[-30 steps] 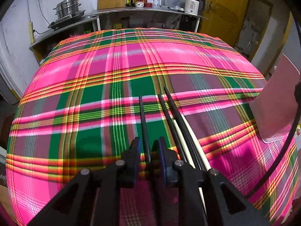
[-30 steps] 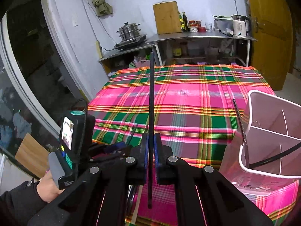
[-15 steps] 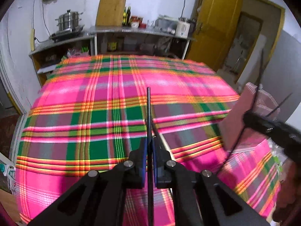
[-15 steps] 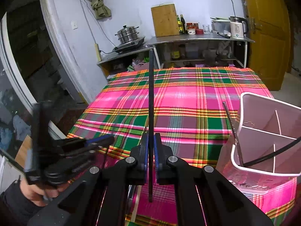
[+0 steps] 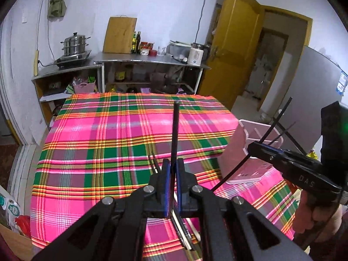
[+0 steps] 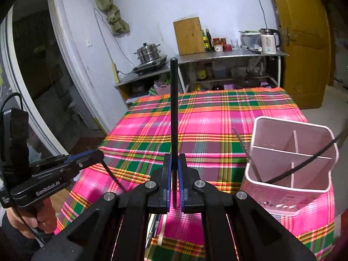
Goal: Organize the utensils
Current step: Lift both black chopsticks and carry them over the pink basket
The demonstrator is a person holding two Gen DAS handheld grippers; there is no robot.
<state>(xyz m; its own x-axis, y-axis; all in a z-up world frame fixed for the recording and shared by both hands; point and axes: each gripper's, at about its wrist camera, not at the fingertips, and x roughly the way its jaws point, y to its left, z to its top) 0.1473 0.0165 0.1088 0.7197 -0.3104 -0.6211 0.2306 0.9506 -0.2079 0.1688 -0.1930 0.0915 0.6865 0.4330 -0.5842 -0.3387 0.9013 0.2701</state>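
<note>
The left hand-held gripper (image 5: 171, 187) is clenched on a black chopstick (image 5: 174, 134); its low end hides behind the pads. The right hand-held gripper (image 6: 174, 187) grips another chopstick (image 6: 174, 117). More chopsticks (image 5: 184, 235) lie half hidden on the surface (image 5: 108, 143). A second ago the left chopstick lay flat there; now it is lifted, near the pink holder (image 6: 289, 165).
</note>
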